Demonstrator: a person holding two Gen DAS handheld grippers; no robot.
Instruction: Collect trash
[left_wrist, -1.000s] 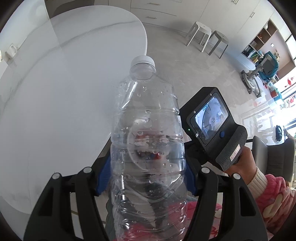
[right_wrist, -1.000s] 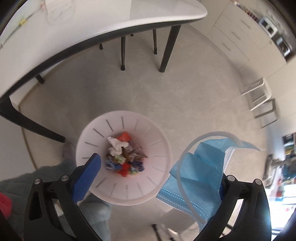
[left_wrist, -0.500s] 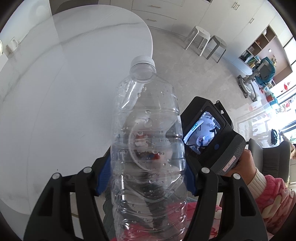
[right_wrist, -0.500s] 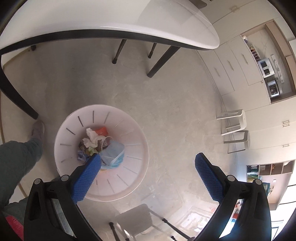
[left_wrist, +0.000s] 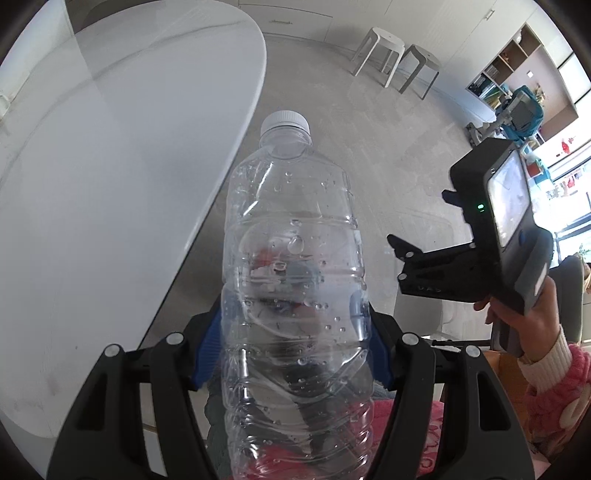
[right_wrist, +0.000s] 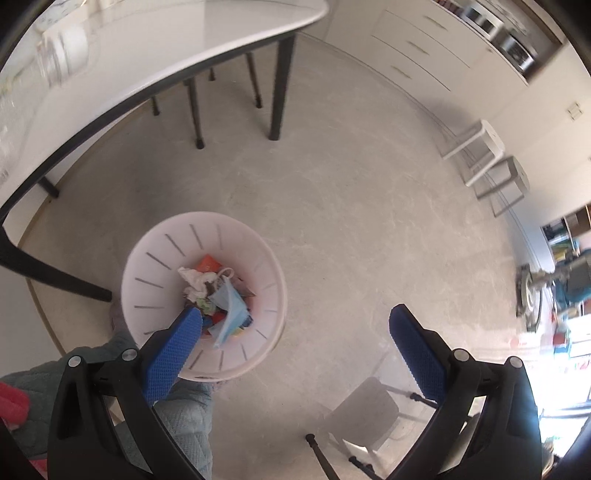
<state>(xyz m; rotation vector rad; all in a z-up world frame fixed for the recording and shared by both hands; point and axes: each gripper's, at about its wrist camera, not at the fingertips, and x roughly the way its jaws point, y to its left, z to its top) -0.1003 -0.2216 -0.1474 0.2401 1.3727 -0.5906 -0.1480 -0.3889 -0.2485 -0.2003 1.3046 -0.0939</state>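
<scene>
left tongs (left_wrist: 295, 347): squeezing a clear bottle (left_wrist: 295, 295), cap pointing away | right tongs (right_wrist: 295, 339): wide open, nothing in them | bin (right_wrist: 147, 266): below left pad, blue mask (right_wrist: 231, 310) inside

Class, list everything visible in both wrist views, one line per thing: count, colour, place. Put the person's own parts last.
plastic bottle: one, clear, white cap, between the left jaws
waste bin: one, white, on floor beside table
face mask: one, blue, in the bin on mixed trash
table: one, white top, black legs
stools: two, white and grey, by cabinets
left gripper: black, blue pads, shut on bottle
right gripper: black, blue pads, open, empty
hand: one, pink sleeve, holding right gripper
</scene>
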